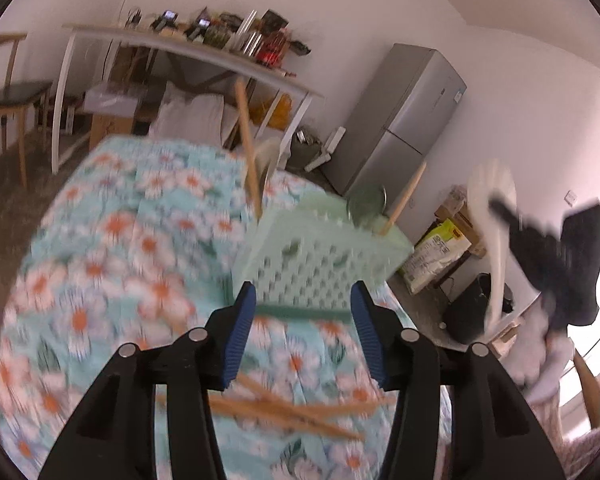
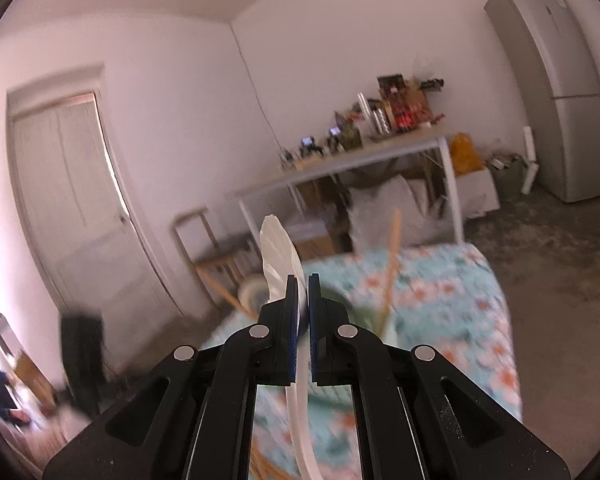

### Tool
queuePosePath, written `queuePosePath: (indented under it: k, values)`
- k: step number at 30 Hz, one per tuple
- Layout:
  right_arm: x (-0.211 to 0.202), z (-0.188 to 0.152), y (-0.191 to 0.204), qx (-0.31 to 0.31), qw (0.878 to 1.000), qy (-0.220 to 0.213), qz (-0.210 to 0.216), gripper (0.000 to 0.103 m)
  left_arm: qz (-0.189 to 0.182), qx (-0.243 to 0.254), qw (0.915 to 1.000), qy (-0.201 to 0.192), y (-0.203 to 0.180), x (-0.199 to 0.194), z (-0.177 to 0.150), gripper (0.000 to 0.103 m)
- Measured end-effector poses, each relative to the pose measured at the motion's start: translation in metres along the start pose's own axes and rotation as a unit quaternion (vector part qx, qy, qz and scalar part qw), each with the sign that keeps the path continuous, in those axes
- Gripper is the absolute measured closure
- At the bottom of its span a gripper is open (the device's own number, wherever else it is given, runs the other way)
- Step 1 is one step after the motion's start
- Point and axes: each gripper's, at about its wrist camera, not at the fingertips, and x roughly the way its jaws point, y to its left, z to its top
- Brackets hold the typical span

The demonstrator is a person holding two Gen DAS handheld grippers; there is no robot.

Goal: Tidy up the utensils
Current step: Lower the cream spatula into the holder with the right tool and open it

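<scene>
Left wrist view: left gripper (image 1: 303, 300) gapes half apart, nothing between its blue pads, above loose wooden chopsticks (image 1: 284, 408) on the floral-clothed counter (image 1: 112, 248). Beyond stands a mint perforated utensil basket (image 1: 320, 256) with chopsticks upright inside. Only the right wrist view shows the right gripper (image 2: 303, 284) clamped on a white plastic spoon (image 2: 278, 256), plus a door (image 2: 72, 200) farther off.
</scene>
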Motion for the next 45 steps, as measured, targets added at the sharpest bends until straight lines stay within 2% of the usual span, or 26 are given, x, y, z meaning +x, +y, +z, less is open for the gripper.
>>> queuePosePath:
  k: [6,12,22,31,39,45]
  values:
    - [0.041,0.032,-0.007,0.024,0.997,-0.063,0.036,0.1,-0.006,-0.022,0.9997,0.005,0.013,-0.007,-0.025,0.055]
    - [0.083,0.038,-0.02,0.031,0.995,-0.09,0.02,0.1,0.008,-0.018,0.9998,-0.002,0.027,-0.015,-0.028,0.055]
    - [0.12,0.02,-0.037,0.008,0.997,-0.069,-0.033,0.1,0.023,-0.033,0.9992,-0.003,0.05,-0.015,-0.03,0.055]
    - [0.127,0.011,-0.038,0.001,0.997,-0.057,-0.044,0.1,0.022,-0.04,0.999,-0.002,0.053,-0.011,-0.031,0.055]
    - [0.119,0.0,-0.033,-0.011,0.998,-0.05,-0.046,0.099,0.023,-0.041,0.9989,-0.005,0.053,-0.011,-0.031,0.055]
    - [0.099,-0.015,-0.03,-0.015,0.998,-0.036,-0.05,0.094,0.021,-0.04,0.9989,-0.009,0.051,-0.014,-0.032,0.055]
